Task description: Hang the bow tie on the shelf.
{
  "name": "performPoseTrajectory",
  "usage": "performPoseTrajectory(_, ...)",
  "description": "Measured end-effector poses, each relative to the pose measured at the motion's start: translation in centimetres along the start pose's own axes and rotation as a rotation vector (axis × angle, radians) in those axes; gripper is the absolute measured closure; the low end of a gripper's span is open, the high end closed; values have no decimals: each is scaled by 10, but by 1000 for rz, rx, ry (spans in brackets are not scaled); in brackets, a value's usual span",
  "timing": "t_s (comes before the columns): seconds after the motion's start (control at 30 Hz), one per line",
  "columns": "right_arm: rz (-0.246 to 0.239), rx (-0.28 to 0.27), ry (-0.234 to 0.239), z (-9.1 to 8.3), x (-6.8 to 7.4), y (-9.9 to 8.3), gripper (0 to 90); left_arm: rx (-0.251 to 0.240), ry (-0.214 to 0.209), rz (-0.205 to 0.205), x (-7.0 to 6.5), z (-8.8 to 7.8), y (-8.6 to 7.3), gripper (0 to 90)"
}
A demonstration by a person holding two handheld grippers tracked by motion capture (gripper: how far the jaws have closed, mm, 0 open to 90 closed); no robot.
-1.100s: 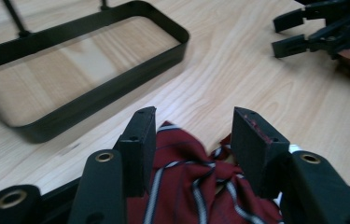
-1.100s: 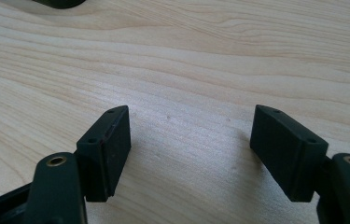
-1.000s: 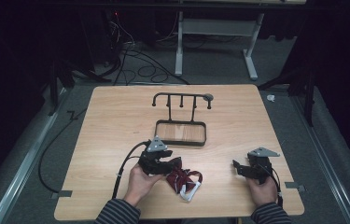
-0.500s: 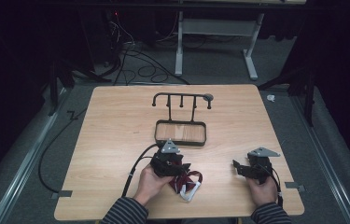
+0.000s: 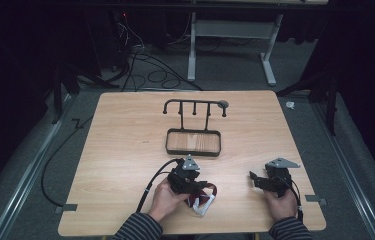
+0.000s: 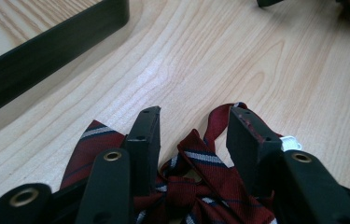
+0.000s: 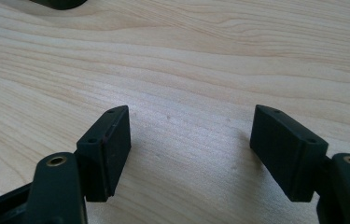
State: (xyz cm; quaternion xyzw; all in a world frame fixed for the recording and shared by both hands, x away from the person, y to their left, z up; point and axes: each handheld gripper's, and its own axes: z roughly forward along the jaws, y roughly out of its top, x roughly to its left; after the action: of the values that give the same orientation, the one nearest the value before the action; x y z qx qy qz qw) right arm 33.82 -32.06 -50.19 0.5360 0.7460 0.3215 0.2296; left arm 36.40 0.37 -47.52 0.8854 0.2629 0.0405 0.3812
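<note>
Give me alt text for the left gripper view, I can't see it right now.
The left gripper straddles a dark red striped bow tie lying on the wooden table, jaws closing in, pads not visibly pressing. A black tray's rim crosses upper left.

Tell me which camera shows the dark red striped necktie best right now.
The left gripper view: the dark red striped necktie lies close up between the open jaws, stripes clear. The high view shows it small beside the left gripper.
</note>
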Motion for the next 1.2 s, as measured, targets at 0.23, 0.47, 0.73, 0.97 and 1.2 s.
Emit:
performPoseTrajectory(0.23, 4, 0, 2, 0, 0, 0, 301, 32, -4, 17, -3, 9, 0, 584)
performPoseTrajectory(0.47, 5, 0, 2, 0, 0, 0, 302, 70, 20, 43, -5, 16, -1, 650)
performPoseTrajectory(0.73, -2, 0, -1, 0, 0, 0, 302, 91, 65, 76, -7, 18, 1, 781)
performPoseTrajectory(0.97, -3, 0, -1, 0, 0, 0, 302, 81, 70, 66, -3, 16, 1, 868)
performPoseTrajectory(1.2, 0, 0, -1, 0, 0, 0, 302, 35, 66, 31, 4, 4, 5, 877)
